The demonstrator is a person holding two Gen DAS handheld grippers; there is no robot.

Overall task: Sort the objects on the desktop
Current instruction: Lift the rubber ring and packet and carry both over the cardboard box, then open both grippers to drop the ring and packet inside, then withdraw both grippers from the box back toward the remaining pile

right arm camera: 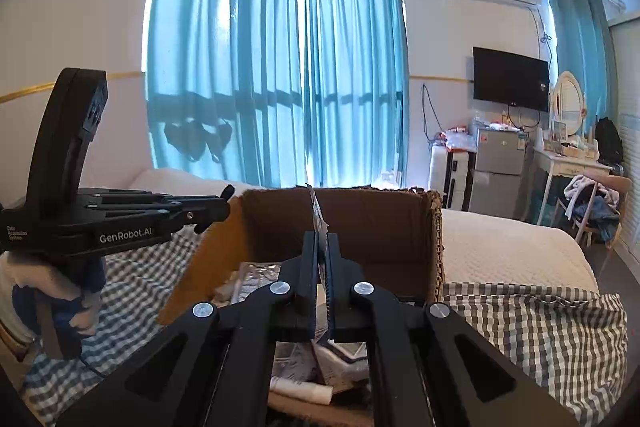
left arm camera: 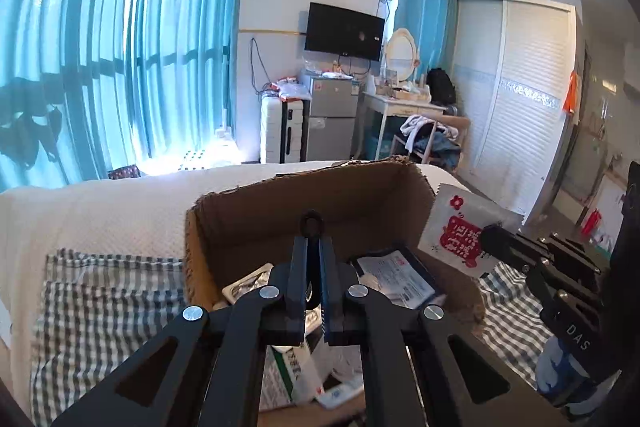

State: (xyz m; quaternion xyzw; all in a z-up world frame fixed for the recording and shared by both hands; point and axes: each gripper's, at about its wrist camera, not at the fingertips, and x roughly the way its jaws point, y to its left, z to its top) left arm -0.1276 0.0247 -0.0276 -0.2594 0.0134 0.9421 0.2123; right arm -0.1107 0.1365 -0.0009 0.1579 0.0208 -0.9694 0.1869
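Note:
An open cardboard box (left arm camera: pixel 240 219) sits on the bed and holds several packets, leaflets and a foil pack. My left gripper (left arm camera: pixel 313 243) hovers over the box, shut on a small black ring (left arm camera: pixel 312 224) that sticks out past the fingertips. My right gripper (right arm camera: pixel 320 239) is shut on a thin white packet with red print (left arm camera: pixel 456 235), seen edge-on in the right wrist view (right arm camera: pixel 318 211), held upright above the box (right arm camera: pixel 360 219). The right gripper shows in the left wrist view (left arm camera: pixel 490 235) at the box's right side. The left gripper shows in the right wrist view (right arm camera: pixel 224 205) at the box's left rim.
The box rests on a grey-checked cloth (left arm camera: pixel 100 299) over a cream bedspread (left arm camera: pixel 100 211). Beyond the bed are blue curtains (right arm camera: pixel 280 67), a small fridge (left arm camera: pixel 332 119), a white suitcase (left arm camera: pixel 280 131), a dressing table (left arm camera: pixel 400 107) and a chair with clothes (left arm camera: pixel 436 139).

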